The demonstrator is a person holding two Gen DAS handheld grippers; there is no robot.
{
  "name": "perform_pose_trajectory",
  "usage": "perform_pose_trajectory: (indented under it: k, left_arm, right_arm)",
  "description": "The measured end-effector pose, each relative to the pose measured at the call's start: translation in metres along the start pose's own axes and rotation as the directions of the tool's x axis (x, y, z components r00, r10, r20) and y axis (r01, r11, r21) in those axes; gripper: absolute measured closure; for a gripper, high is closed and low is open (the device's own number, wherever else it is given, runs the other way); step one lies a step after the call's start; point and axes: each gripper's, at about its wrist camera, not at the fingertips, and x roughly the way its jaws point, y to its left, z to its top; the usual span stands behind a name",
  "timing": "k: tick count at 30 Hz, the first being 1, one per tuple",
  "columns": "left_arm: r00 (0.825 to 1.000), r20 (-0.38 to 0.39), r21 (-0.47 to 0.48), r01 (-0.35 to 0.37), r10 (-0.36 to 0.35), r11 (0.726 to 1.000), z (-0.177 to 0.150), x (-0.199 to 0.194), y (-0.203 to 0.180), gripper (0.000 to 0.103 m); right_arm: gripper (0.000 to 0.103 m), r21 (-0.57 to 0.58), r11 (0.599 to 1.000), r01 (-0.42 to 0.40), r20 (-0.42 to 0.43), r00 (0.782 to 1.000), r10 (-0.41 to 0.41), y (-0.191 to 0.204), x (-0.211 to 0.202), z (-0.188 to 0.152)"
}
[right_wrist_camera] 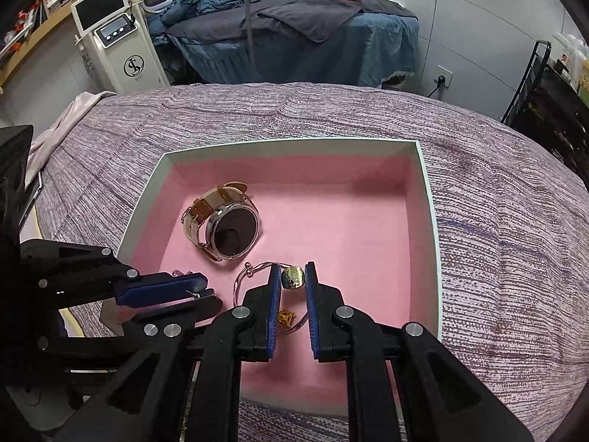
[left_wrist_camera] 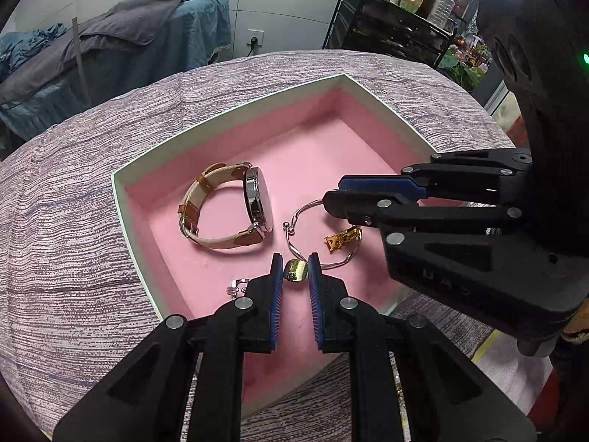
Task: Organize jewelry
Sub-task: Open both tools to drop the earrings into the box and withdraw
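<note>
A white box point(left_wrist_camera: 228, 118) point(right_wrist_camera: 430, 199) with a pink lining sits on the purple cloth. In it lie a watch point(left_wrist_camera: 254, 202) point(right_wrist_camera: 232, 230) with a beige strap, a thin silver bangle point(left_wrist_camera: 294, 235) point(right_wrist_camera: 239, 280), a gold clasp piece point(left_wrist_camera: 340, 239) point(right_wrist_camera: 285, 318) and a small gold charm point(left_wrist_camera: 296, 270) point(right_wrist_camera: 292, 278). My left gripper point(left_wrist_camera: 295, 269) point(right_wrist_camera: 210, 287) is open with the charm between its fingertips. My right gripper point(right_wrist_camera: 292, 276) point(left_wrist_camera: 331, 193) is open too, its tips either side of the same charm, over the bangle. A small silver item point(left_wrist_camera: 235, 285) lies by the left finger.
The purple cloth point(right_wrist_camera: 497, 202) covers a padded table. A massage bed with blue and grey covers point(right_wrist_camera: 313, 22) stands behind, a white machine point(right_wrist_camera: 121, 44) at the left, and a black cart with bottles point(left_wrist_camera: 405, 7) at the right.
</note>
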Motion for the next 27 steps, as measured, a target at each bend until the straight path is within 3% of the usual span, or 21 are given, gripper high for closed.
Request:
perform_pose_trajectory:
  k: [12, 16, 19, 23, 27]
  left_arm:
    - [1.0, 0.003, 0.009, -0.018, 0.018, 1.0, 0.0, -0.005, -0.002, 0.085]
    - [0.997, 0.052, 0.028, -0.061, 0.06, 0.998, -0.004, -0.02, -0.006, 0.045]
    - [0.991, 0.105, 0.03, -0.092, 0.088, 0.995, -0.009, -0.041, -0.007, 0.039]
    - [0.97, 0.217, 0.006, -0.116, 0.112, 0.993, -0.026, -0.078, -0.014, 0.019]
    - [0.96, 0.263, 0.0, -0.104, 0.1, 0.995, -0.051, -0.096, -0.022, 0.016]
  right_arm:
    - [0.089, -0.026, 0.999, 0.028, -0.014, 0.999, -0.029, 0.007, 0.011, 0.001]
    - [0.077, -0.014, 1.0, 0.017, 0.016, 1.0, -0.017, 0.004, 0.001, 0.003]
    - [0.064, -0.008, 1.0, 0.027, 0.056, 0.998, -0.026, 0.001, -0.013, 0.007]
    - [0.049, 0.04, 0.999, 0.01, 0.123, 0.992, -0.015, -0.009, -0.039, 0.004]
    - [0.043, 0.056, 0.998, 0.01, 0.176, 0.984, -0.019, -0.009, -0.062, -0.009]
